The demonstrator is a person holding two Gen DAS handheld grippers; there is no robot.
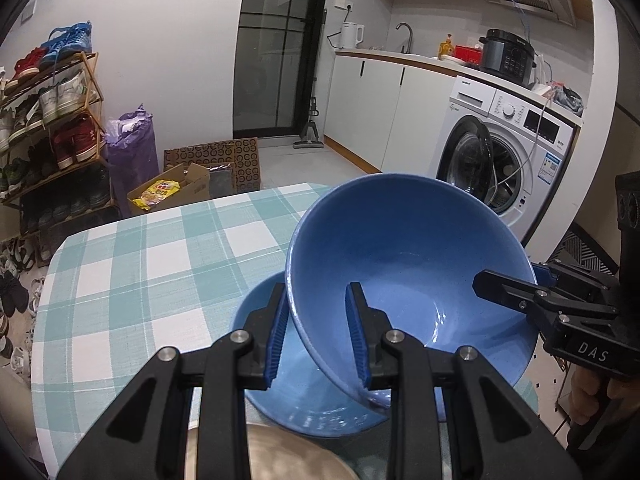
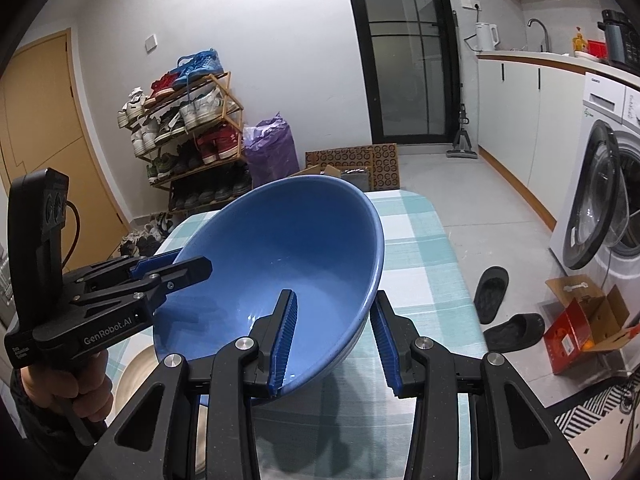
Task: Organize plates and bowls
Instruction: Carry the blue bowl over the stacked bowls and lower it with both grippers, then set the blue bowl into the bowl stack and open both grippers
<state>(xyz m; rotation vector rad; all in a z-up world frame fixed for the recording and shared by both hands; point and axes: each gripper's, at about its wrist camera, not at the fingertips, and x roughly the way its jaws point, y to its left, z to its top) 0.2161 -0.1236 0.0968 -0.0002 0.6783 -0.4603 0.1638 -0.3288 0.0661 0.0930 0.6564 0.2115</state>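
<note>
Nearest us, our left claw [image 1: 316,332] pinches the rim of a blue bowl [image 1: 404,256], one blue pad inside and one outside, nearly closed on the thin wall. Our right claw [image 2: 334,336] does the same on the opposite rim, its pads a little wider apart but pressed on the wall. We hold the bowl tilted above the worktop [image 1: 132,264], which wears a teal and white checked cloth. Right under it sits a second blue bowl [image 1: 264,320], and near that, at the bottom edge, a beige plate [image 1: 280,456]. On the far right stands a washing machine [image 1: 516,148] with its door open.
</note>
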